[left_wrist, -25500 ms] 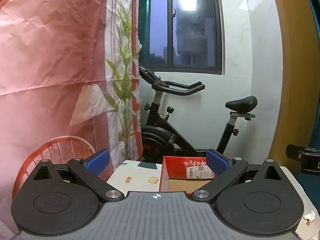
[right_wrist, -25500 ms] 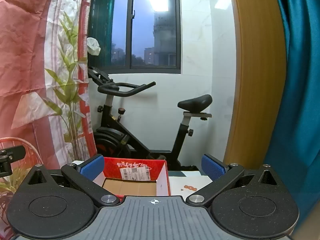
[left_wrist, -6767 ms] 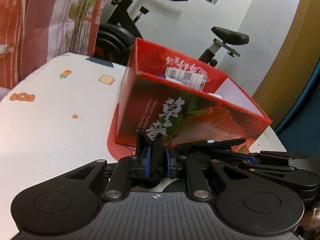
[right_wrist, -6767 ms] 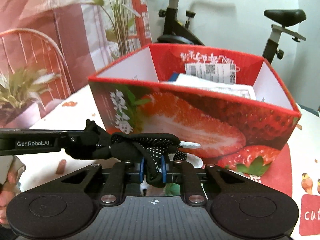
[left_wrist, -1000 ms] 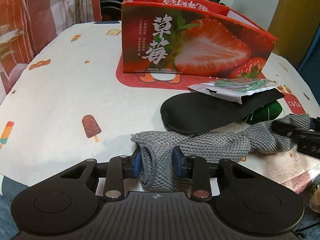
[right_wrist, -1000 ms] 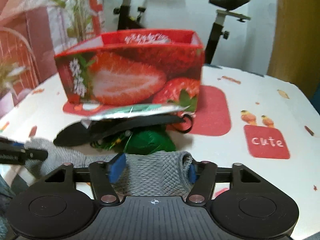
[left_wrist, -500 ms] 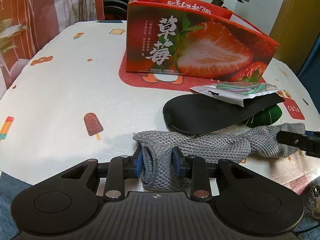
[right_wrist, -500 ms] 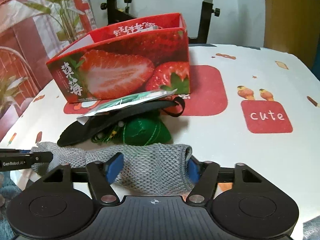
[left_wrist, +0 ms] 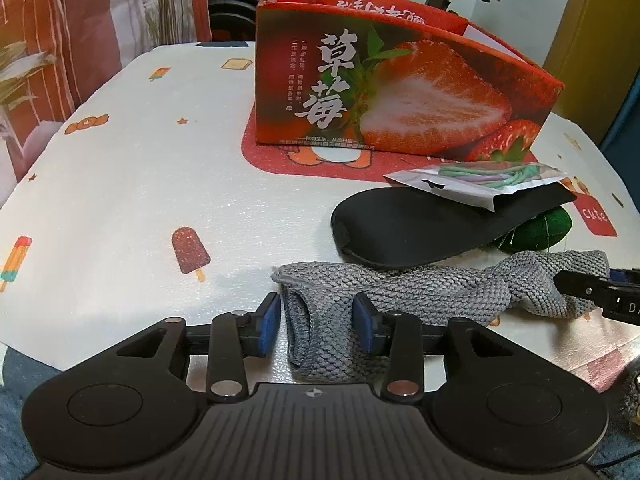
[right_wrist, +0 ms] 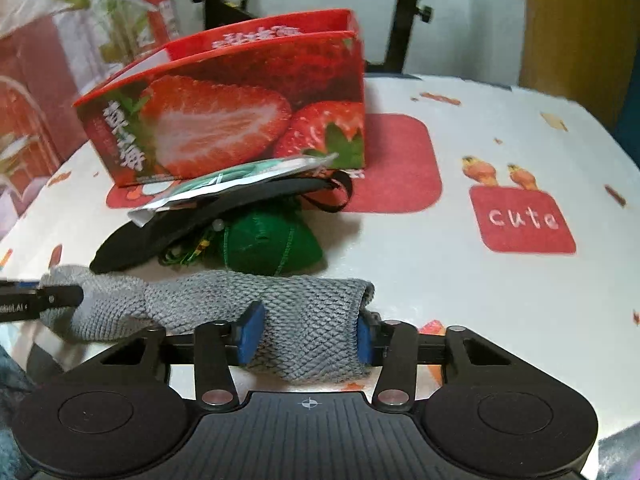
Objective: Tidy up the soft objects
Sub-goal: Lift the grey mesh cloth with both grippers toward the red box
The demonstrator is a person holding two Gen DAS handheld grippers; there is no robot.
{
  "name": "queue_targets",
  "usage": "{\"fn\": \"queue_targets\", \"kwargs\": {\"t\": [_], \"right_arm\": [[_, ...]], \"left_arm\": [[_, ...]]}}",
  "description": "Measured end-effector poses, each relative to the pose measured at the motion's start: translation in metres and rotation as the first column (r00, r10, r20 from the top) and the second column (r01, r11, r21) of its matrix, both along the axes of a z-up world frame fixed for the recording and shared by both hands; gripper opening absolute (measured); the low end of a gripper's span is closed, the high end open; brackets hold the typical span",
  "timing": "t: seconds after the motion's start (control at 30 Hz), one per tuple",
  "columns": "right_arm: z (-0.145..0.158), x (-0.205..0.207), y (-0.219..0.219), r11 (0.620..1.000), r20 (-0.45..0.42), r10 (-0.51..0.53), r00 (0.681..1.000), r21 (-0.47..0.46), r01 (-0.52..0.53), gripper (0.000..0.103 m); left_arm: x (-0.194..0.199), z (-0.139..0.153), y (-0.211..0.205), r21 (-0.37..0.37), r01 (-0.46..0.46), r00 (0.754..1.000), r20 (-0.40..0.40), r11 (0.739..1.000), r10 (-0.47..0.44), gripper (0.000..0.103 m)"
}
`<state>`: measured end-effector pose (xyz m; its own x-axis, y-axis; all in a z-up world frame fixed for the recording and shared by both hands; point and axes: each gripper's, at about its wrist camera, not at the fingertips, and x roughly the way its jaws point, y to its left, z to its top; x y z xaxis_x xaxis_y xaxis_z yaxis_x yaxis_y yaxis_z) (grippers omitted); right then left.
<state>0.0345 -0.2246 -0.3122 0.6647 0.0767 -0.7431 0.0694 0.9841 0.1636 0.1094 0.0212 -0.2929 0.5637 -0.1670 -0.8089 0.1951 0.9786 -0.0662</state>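
Grey knit cloth (left_wrist: 400,284) stretched along near table edge (left_wrist: 120,184), in front of strawberry box (left_wrist: 400,92). Left gripper (left_wrist: 316,322) spread, pads flanking one end loosely. Right gripper (right_wrist: 306,334) half-closed, pinching other end. Risks: slack left end slipping free; cloth snagging black eye mask (left_wrist: 420,224), dragging green pouch (right_wrist: 272,244).

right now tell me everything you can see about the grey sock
The sock is grey, in a coarse waffle-like knit, soft and limp. It lies stretched sideways along the near edge of the table, twisted near the middle. One end sits between the blue-padded fingers of the left gripper, the other between those of the right gripper. The black eye mask lies just behind it and the green pouch beside that; whether they touch it is unclear.
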Motion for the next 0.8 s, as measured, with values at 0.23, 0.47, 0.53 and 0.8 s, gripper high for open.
{"fn": "queue_targets", "kwargs": {"t": [0.23,0.47,0.53,0.8], "right_arm": [[0.002,0.0,0.009,0.999,0.023,0.049,0.999,-0.026,-0.048,0.011],[0.016,-0.005,0.014,0.996,0.095,0.09,0.991,0.008,-0.091,0.008],[0.022,-0.007,0.017,0.993,0.128,0.111,0.985,0.022,-0.115,0.008],[0.045,-0.016,0.041,0.973,0.237,0.23,0.944,-0.06,-0.222,0.008]], "left_arm": [[-0.003,0.004,0.005,-0.046,0.01,1.0,0.027,0.999,-0.009,0.014],[-0.01,0.022,0.022,-0.074,-0.058,0.99,0.124,0.996,0.067,0.007],[-0.013,0.028,0.026,-0.077,-0.088,0.983,0.155,0.993,0.099,0.007],[-0.023,0.054,0.03,-0.062,-0.149,0.941,0.299,0.987,0.161,0.006]]}}
